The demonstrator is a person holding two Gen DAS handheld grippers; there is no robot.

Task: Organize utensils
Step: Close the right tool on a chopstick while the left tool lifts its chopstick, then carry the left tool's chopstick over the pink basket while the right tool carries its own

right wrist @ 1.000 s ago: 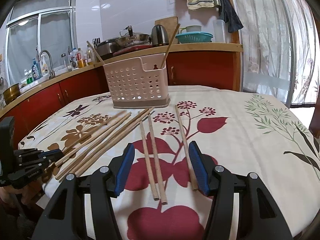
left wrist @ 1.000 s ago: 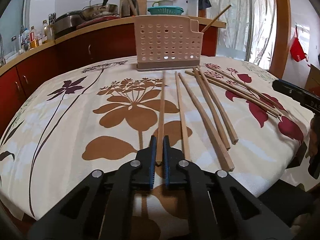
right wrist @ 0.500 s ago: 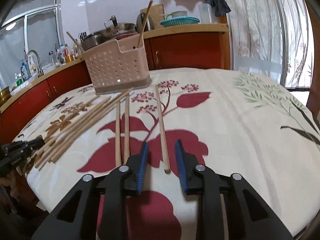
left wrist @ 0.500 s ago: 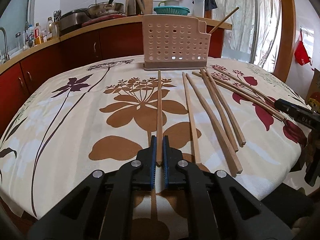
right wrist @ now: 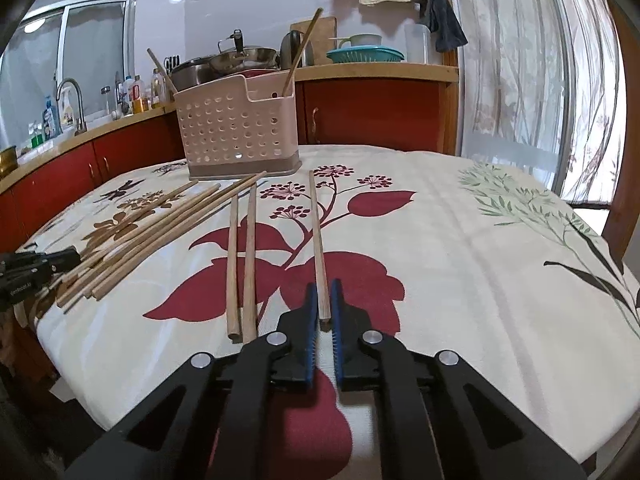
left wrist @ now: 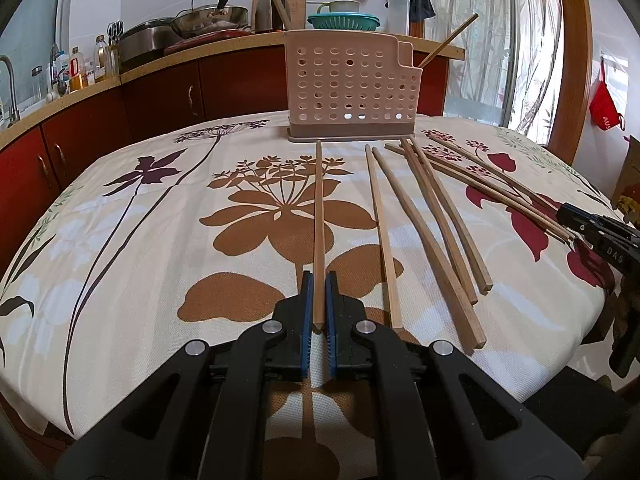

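Chopsticks lie loose on the floral-cloth desk (left wrist: 120, 240) in front of the perforated utensil holder (left wrist: 352, 92), which stands at the far side. Two chopsticks already lean inside the holder; the rest, roughly ten, are not yet stowed, so the task is judged to be at an early stage.

Left gripper (left wrist: 319, 300): jaws closed on the near end of one chopstick (left wrist: 319, 220), which points straight toward the holder and appears to rest on the cloth. To its right lie several more chopsticks (left wrist: 424, 216), fanned out and near one another.

Right gripper (right wrist: 325, 304): jaws closed on the near end of a single chopstick (right wrist: 318, 240), which sits apart at the right of the group. A pair (right wrist: 242, 260) lies just to its left; a larger bundle (right wrist: 152, 236) lies further left, near the other gripper.

Change from the earlier frames: the right jaws stood wide open a second ago, astride several sticks, and have since closed fully on the one chopstick. The left jaws were already clamped on their chopstick and remain so, unmoved.

Remaining: lift both held chopsticks, drop them into the holder, repeat for the rest.
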